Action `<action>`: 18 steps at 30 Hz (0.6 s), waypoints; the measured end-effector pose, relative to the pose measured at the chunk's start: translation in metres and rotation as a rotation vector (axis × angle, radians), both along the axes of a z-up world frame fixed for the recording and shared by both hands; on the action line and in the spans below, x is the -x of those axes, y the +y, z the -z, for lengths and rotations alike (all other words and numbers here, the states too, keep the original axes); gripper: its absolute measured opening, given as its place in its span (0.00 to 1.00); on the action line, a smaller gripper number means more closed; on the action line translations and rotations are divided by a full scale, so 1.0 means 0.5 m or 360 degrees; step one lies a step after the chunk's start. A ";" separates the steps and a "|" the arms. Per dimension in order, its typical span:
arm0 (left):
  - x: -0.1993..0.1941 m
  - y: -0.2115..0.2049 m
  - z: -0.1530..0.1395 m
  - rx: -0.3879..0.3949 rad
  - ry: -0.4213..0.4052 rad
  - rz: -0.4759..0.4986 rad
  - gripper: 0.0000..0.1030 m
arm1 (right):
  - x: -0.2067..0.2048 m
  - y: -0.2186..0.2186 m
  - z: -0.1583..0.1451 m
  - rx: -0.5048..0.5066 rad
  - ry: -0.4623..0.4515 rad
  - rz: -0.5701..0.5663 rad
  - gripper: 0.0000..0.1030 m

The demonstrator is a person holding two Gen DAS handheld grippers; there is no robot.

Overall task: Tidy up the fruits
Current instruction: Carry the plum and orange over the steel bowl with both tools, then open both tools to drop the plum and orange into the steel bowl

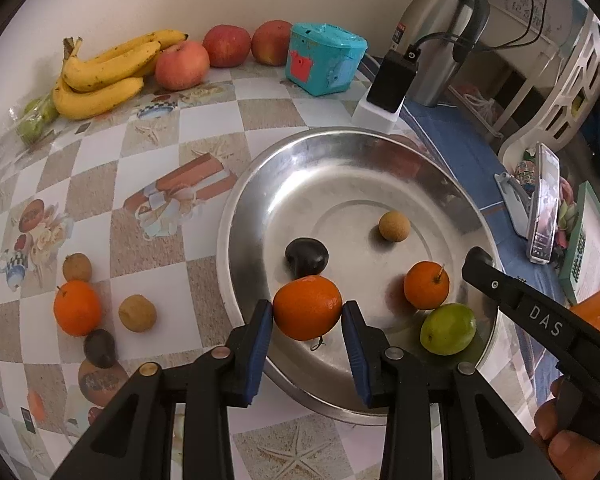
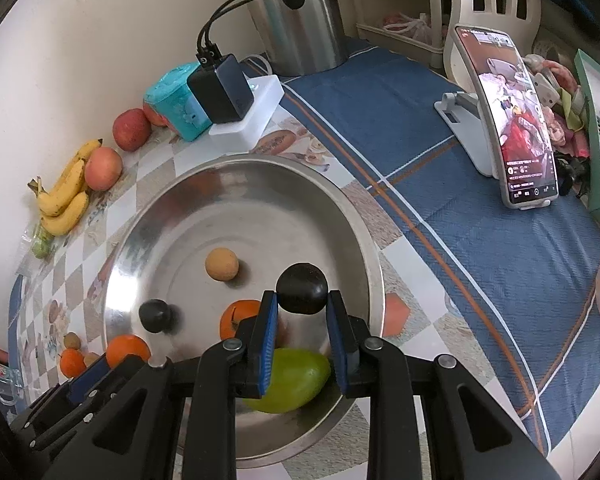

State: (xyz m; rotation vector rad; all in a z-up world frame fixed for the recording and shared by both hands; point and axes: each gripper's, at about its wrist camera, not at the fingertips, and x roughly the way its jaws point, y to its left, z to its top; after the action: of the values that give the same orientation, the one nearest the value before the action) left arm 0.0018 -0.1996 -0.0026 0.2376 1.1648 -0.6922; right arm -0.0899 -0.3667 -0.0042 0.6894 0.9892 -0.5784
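The desk (image 1: 204, 128), checkered, carried a wide steel basin (image 1: 260, 184) holding a green fruit (image 1: 448, 329), a small orange (image 1: 426, 285), a dark plum (image 1: 306, 257) and a tan longan (image 1: 394, 225). Left tongs (image 1: 308, 312) were clamped on a mandarin (image 1: 307, 307), pads against both its sides, over the basin's near rim. Right tongs (image 2: 302, 300) pinched a dark round plum (image 2: 302, 289) at the fingertips, above the basin's right half.
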 end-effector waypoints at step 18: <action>0.003 -0.002 -0.007 -0.0002 0.0008 0.0014 0.39 | 0.001 0.008 -0.009 0.0055 0.0012 -0.0001 0.37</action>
State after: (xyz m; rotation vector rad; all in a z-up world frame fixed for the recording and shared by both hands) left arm 0.0004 -0.2007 0.0008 0.2423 1.1693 -0.7004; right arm -0.0903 -0.3629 0.0005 0.6565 0.9840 -0.5965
